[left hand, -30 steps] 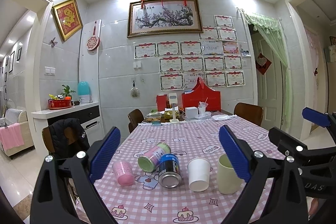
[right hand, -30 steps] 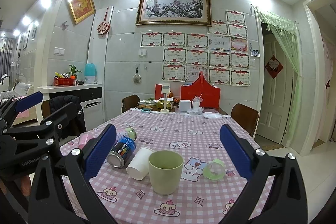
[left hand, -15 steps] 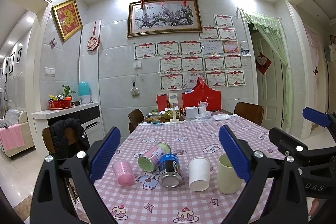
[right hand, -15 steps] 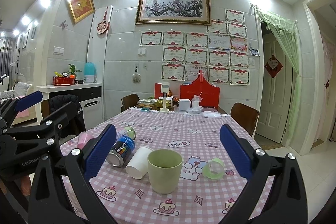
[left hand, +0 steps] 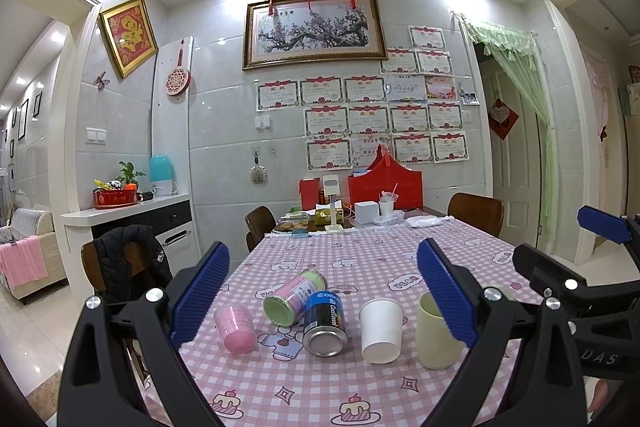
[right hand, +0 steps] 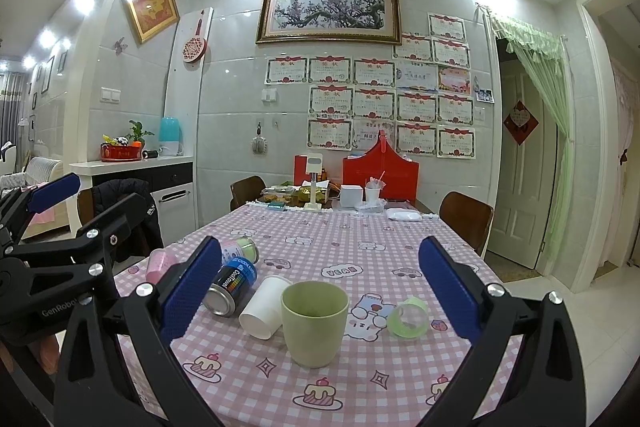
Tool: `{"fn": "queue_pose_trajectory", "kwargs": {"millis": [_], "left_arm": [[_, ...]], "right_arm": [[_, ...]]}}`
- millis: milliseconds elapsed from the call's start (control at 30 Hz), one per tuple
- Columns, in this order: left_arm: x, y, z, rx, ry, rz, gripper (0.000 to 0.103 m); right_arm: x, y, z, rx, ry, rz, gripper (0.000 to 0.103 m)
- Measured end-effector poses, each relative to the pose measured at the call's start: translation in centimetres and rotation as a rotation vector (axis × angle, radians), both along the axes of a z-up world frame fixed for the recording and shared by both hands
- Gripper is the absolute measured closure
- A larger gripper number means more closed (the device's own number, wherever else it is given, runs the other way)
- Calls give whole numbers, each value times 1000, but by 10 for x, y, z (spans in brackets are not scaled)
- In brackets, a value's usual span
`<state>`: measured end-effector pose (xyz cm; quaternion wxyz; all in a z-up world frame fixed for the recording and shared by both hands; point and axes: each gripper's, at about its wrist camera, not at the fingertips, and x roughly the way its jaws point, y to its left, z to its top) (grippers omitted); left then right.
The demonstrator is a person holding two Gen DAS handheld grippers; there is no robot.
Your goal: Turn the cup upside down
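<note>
A pale green cup (right hand: 314, 323) stands upright, mouth up, on the pink checked tablecloth (right hand: 360, 251), just ahead of my right gripper (right hand: 320, 291), which is open and empty with the cup between the lines of its fingers. In the left wrist view the green cup (left hand: 434, 337) sits at the right, partly behind a blue pad. My left gripper (left hand: 322, 291) is open and empty, hovering before the table's near edge. A white paper cup (left hand: 381, 330) lies tilted beside the green cup; it also shows in the right wrist view (right hand: 265, 307).
A blue can (left hand: 325, 323), a pink-and-green tin (left hand: 294, 297) and a pink cup (left hand: 235, 323) lie on their sides at the left. A green tape roll (right hand: 408, 317) lies right of the green cup. Boxes and clutter (right hand: 352, 195) crowd the far end. Chairs (right hand: 466, 223) flank the table.
The right gripper has edged slightly closer to the green cup. The left gripper and all objects have not visibly moved.
</note>
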<state>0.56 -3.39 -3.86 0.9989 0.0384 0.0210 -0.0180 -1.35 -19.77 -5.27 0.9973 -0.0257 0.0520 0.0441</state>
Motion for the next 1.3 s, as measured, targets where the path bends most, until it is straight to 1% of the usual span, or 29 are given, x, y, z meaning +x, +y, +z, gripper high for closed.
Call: {"fn": "queue_pose_trajectory", "kwargs": {"millis": [533,833,967,1300], "left_arm": [[4,1,-4,-2,2,2,10],[21,-9,-10,-4,18,7,10],[32,-16,-13,16,22,13,10],[56,-28,-19,29,37,17,10]], "right_arm": [[6,-3,-4,15,14,-9,8],[19,-9,-10,24,31,-21,8],[28,-12,-12,16,39,-27,8],[47,-19,-20,15,48,-34,8]]}}
